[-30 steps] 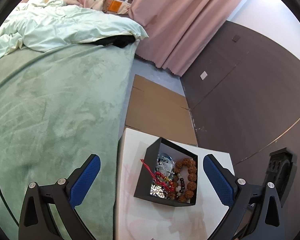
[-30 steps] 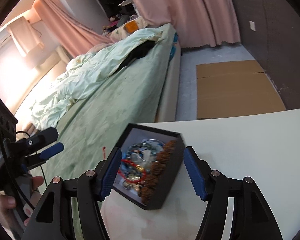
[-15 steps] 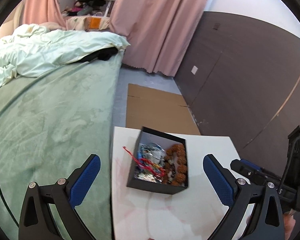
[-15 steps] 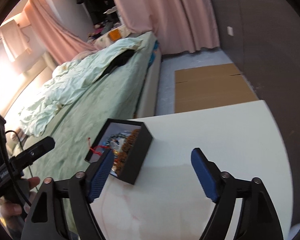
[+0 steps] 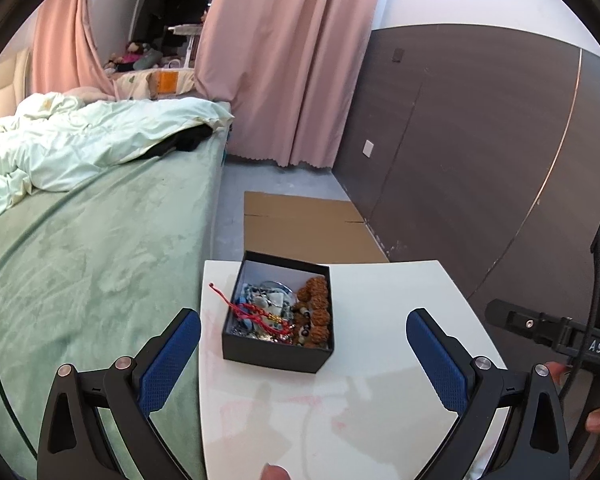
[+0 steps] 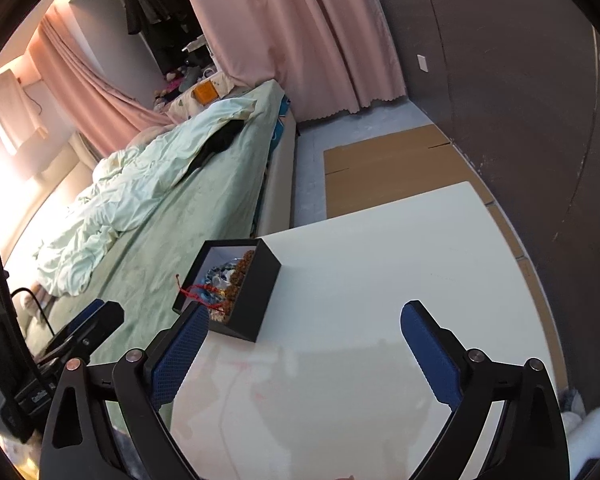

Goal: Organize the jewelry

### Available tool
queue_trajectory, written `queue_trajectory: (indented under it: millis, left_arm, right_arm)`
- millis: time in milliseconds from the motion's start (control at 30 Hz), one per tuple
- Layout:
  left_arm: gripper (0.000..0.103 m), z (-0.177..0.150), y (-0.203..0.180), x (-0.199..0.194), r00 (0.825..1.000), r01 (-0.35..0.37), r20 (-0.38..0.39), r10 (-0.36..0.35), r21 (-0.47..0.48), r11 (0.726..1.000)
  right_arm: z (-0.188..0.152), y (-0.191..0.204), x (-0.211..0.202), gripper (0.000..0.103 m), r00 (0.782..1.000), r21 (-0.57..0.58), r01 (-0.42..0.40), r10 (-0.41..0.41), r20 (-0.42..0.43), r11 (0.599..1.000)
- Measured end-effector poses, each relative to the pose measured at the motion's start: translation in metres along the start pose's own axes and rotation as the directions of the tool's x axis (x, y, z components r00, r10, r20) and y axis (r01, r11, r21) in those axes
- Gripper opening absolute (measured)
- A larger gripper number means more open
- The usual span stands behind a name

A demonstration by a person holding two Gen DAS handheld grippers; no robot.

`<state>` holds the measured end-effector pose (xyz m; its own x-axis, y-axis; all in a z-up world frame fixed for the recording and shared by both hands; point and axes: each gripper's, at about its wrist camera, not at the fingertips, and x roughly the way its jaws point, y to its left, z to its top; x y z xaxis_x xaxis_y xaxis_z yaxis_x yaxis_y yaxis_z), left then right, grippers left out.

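- Black box (image 5: 278, 322) sits on the white table (image 5: 380, 380), near the table's left edge next to the bed (image 5: 92, 264); lid off, no lid visible anywhere in either view.
- Inside the box: brown bead bracelet (image 5: 316, 312) along the right wall, red cord bracelet (image 5: 256, 312) w/ one end hanging out over the left rim, plus a blue-and-silver tangle (image 5: 266, 300) in the middle. All piled together, not sorted.
- No jewelry lies loose on the table; rest of tabletop bare apart from faint pink smears.
- Left gripper (image 5: 302, 354): fingers wide, nothing btwn them, held back from the box, which shows btwn and beyond the tips.
- Right gripper (image 6: 304, 344): fingers opening, about as wide as they go, empty; box is just beyond the left fingertip, not touching as far as can be told.
- Judgement: gathering part looks done, everything is in the box. Left, prob.: tuck the stray red cord in, maybe untangle; closing can't be judged w/o a lid in sight.
- Neither gripper holds anything atm.
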<state>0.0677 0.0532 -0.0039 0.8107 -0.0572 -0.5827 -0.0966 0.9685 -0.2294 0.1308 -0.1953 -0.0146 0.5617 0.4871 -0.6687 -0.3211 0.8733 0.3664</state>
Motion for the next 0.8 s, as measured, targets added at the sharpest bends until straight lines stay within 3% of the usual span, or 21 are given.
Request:
queue_trajectory:
  millis: [333,800]
  left_arm:
    - [0.103,-0.014,-0.025,-0.007,1.000,-0.004,0.004,0.004,0.052,0.999]
    - [0.103,-0.028,-0.041,-0.011,1.000,-0.013,0.007,0.012,0.050,0.999]
  right_arm:
    - [-0.006,-0.009,-0.028,0.097,0.998,-0.021,0.049,-0.048,0.050,0.999]
    - [-0.017,-0.008,-0.040,0.097,1.000,-0.036,0.011,-0.010,0.013,0.999]
